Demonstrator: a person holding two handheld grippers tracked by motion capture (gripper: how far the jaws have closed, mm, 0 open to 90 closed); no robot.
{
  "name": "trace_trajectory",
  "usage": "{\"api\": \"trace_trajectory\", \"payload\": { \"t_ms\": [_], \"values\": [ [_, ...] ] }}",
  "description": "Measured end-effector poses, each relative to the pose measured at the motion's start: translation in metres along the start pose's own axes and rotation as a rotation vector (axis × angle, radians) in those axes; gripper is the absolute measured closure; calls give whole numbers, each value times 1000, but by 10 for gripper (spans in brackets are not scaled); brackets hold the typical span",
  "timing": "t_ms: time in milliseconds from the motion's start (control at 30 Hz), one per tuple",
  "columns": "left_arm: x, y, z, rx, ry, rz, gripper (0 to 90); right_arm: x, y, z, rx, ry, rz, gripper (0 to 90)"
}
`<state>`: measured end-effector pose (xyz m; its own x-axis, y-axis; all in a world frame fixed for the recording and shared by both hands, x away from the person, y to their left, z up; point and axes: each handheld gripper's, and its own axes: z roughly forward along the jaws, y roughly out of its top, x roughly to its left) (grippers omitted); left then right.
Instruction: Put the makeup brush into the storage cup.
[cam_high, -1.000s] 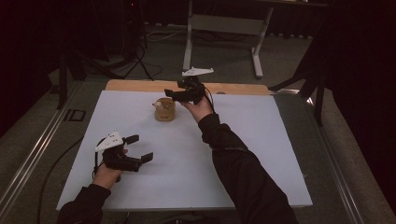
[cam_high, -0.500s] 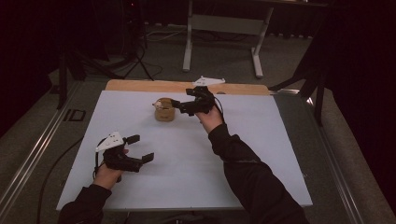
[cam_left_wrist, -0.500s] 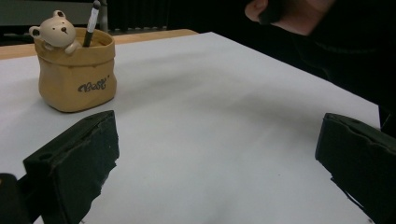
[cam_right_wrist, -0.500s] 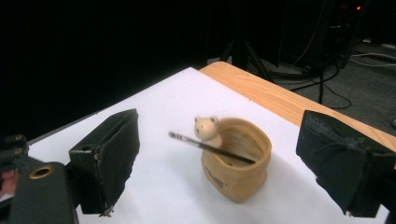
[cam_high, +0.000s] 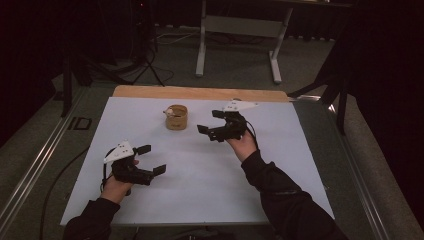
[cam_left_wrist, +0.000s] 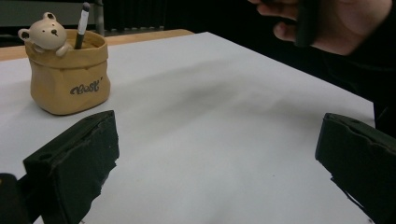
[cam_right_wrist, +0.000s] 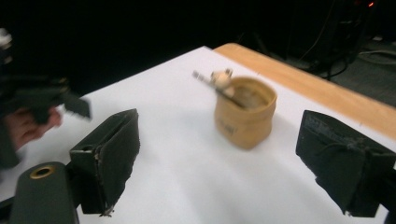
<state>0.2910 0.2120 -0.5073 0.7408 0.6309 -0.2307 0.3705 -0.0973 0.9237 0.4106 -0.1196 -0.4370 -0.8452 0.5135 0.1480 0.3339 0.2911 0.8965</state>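
High view shows the tan pot standing near the far edge of the white table, while the right gripper, just beside it, and the left gripper, near the front left corner, are both wide open and hold nothing.

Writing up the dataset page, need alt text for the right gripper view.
A tan pen pot with a small bear figure on its rim and a pen leaning inside stands on a white table, seen between the open black jaws of the right hand-held gripper. At the left edge, blurred, is the left hand-held gripper.
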Motion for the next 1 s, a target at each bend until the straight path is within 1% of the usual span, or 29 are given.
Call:
{"api": "trace_trajectory", "payload": {
  "t_ms": [100,233,333,467,533,567,733,833,867,1000],
  "values": [
    [0,1,0,1,0,3,4,2,-10,-13,6,3,-1,134],
    [-2,1,1,3,-1,7,4,4,-24,-32,-8,14,22,134],
    [-3,2,2,6,-4,13,4,6,-35,-46,-18,0,25,134],
    [-3,2,1,4,-6,11,4,10,-50,-64,-24,-21,33,135],
    [-3,2,1,4,-5,11,4,10,-53,-67,-18,-23,30,136],
    [-3,2,1,4,-6,10,4,12,-59,-73,-18,-37,26,141],
    [-4,2,2,6,-9,13,4,14,-73,-87,-9,-57,35,141],
    [-4,2,1,7,-11,17,4,15,-80,-93,-5,-62,37,141],
    [-5,2,1,8,-11,17,4,16,-83,-95,4,-65,36,141],
    [-5,1,2,12,-11,17,4,17,-92,-99,24,-73,20,141]
  ]
}}
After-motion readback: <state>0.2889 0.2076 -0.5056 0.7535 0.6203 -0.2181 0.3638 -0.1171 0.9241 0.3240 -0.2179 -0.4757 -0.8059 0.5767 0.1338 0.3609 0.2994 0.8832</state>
